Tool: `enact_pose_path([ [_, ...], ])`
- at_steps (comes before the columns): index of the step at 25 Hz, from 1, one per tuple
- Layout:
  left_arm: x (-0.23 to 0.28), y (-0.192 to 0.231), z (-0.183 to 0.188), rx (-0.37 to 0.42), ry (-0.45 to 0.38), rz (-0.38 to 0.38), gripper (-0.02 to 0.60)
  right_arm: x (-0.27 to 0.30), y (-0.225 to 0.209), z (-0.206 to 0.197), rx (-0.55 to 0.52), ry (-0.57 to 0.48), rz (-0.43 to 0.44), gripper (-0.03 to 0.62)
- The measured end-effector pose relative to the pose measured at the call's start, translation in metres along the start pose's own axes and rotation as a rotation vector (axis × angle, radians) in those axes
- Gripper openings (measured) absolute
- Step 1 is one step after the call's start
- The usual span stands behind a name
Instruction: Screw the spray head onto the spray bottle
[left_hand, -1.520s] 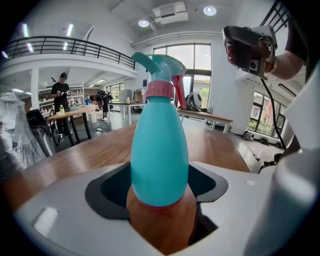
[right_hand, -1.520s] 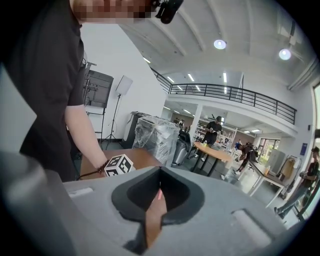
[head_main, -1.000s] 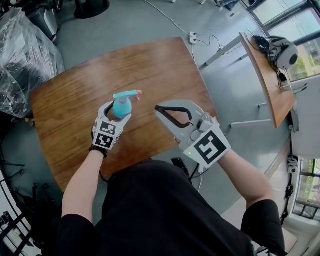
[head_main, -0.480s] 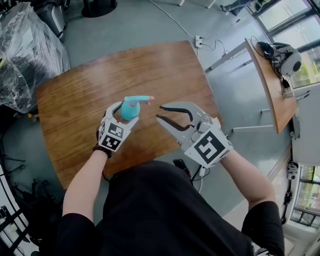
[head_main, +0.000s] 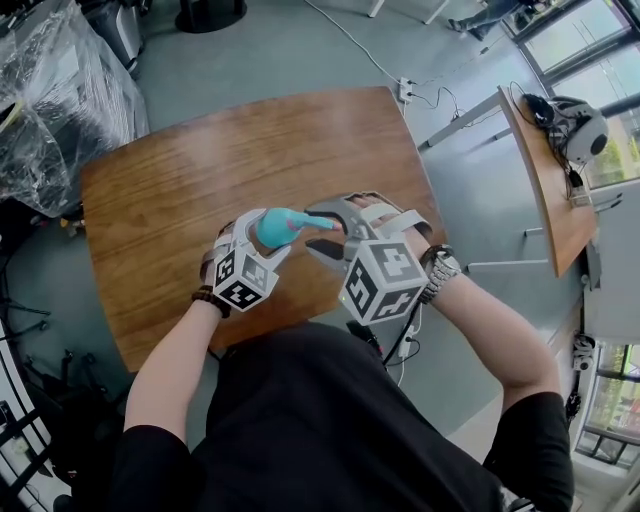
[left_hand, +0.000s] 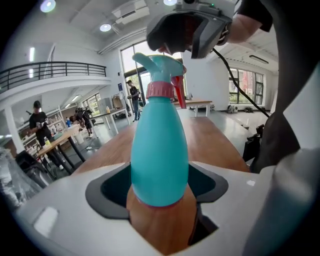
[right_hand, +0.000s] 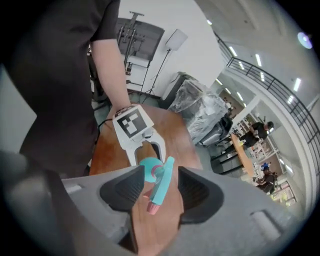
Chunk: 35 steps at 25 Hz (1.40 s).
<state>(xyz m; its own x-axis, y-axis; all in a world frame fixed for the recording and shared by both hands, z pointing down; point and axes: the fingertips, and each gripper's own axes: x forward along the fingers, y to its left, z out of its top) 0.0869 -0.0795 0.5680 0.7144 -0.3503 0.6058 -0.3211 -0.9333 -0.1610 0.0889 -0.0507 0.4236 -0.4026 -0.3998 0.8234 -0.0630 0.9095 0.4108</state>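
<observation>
1. The teal plastic spray bottle (head_main: 270, 230), with its pink collar and teal spray head (head_main: 305, 221), is tilted at mid-frame above the brown wooden surface (head_main: 180, 170).
2. The left gripper (head_main: 258, 228) has its jaws clamped on the bottle's body.
3. The right gripper (head_main: 335, 222) has its jaws apart; they have just been opening, and the spray head lies between them with gaps on both sides.
4. Both grippers carry black-and-white square markers.
5. A clear plastic-wrapped bundle (head_main: 50, 90) sits at upper left.

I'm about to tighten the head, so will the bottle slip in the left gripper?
Probably somewhat slippery: the bottle looks smooth, glossy and tapered, so it may turn in the left gripper. Likely light, being small plastic. Its round body would probably roll if dropped.
</observation>
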Motion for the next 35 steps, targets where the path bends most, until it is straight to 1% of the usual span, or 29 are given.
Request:
enact_pose_path([
  [3,-0.003,-0.008,0.006,0.047,-0.007,-0.01,0.377,0.016,0.012,-0.009,-0.008,0.067,0.077,0.192],
  [6,-0.005,-0.013,0.008,0.088,-0.006,-0.009,0.376,0.024,0.02,-0.011,0.009,0.09,0.121,0.189],
  [9,-0.007,-0.014,0.01,0.111,-0.003,-0.001,0.376,0.027,0.022,-0.011,0.028,0.096,0.133,0.13],
  [12,-0.008,-0.013,0.009,0.119,0.005,0.014,0.376,0.03,0.023,-0.013,0.053,0.115,0.134,0.117],
  [14,-0.009,-0.012,0.007,0.131,0.016,0.031,0.376,0.031,0.023,-0.014,0.113,0.121,0.136,0.117],
  [15,-0.009,-0.011,0.007,0.136,0.021,0.041,0.376,0.031,0.022,-0.015,0.163,0.122,0.137,0.115],
  [17,-0.008,-0.01,0.006,0.141,0.033,0.065,0.376,0.032,0.019,-0.016,0.307,0.115,0.141,0.115],
  [20,-0.008,-0.007,0.003,0.154,0.056,0.1,0.376,0.034,0.012,-0.02,0.588,0.095,0.142,0.115],
  [23,-0.007,-0.005,0.001,0.177,0.085,0.124,0.376,0.038,0.006,-0.033,0.9,0.088,0.145,0.115],
  [25,-0.005,-0.006,-0.002,0.185,0.1,0.131,0.376,0.04,0.006,-0.041,1.102,0.083,0.163,0.115],
  [26,-0.004,-0.006,-0.003,0.183,0.103,0.131,0.376,0.041,0.007,-0.043,1.171,0.08,0.171,0.115],
  [27,-0.004,-0.007,-0.003,0.178,0.104,0.13,0.376,0.041,0.007,-0.045,1.213,0.074,0.175,0.115],
  [28,-0.003,-0.008,-0.003,0.171,0.104,0.126,0.376,0.041,0.007,-0.045,1.23,0.066,0.174,0.115],
  [29,-0.003,-0.008,-0.003,0.161,0.102,0.122,0.376,0.04,0.006,-0.045,1.226,0.055,0.166,0.115],
  [31,-0.001,-0.007,-0.004,0.13,0.096,0.11,0.376,0.037,0.001,-0.038,1.166,0.014,0.138,0.118],
  [33,0.001,-0.005,-0.008,0.089,0.09,0.096,0.376,0.032,-0.009,-0.029,1.089,-0.045,0.1,0.16],
  [35,0.003,0.0,-0.014,0.034,0.084,0.087,0.376,0.021,-0.021,-0.023,1.05,-0.111,0.054,0.196],
])
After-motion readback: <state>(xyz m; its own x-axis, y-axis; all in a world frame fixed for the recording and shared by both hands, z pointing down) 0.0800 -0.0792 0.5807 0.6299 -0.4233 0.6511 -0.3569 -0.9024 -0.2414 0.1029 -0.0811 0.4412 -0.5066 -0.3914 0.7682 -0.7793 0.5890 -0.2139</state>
